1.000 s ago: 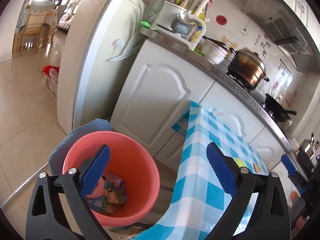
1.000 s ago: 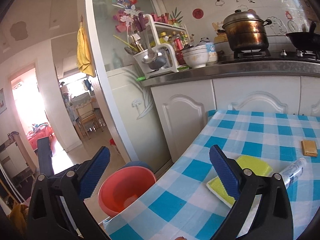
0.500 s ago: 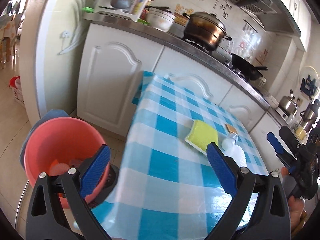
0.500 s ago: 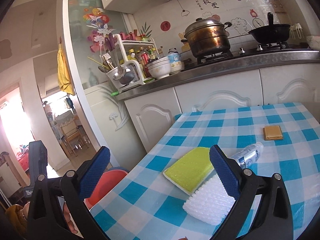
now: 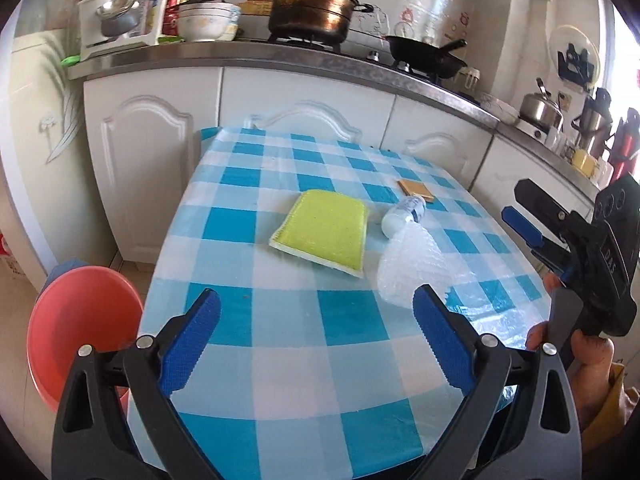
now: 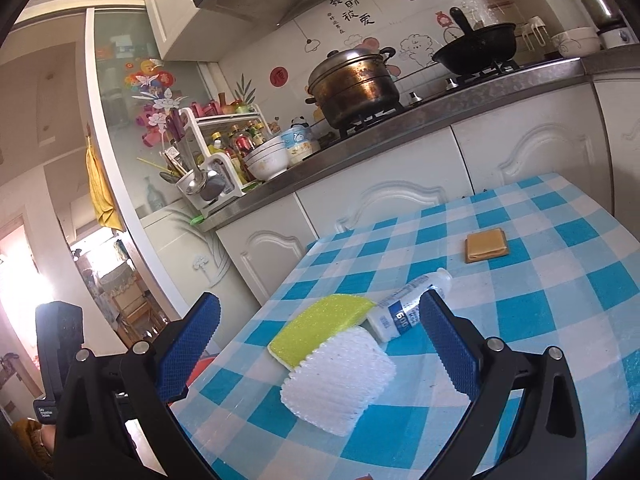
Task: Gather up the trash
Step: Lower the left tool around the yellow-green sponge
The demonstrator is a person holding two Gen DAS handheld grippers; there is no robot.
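White foam wrap (image 6: 340, 376): nearest trash, on the checked desk (image 5: 288, 360), dead ahead between my right gripper (image 6: 320, 344) jaws.
Right jaws: wide open, holding nothing.
Left gripper (image 5: 316, 336): also spread, empty; wrap lies ahead-right of it, so my right is nearer.
Bottle (image 6: 408, 308): behind the wrap, long axis running away rightward.
Sponge (image 5: 324, 236): beside both.
Pink bucket (image 5: 80, 328): on floor, left of desk.
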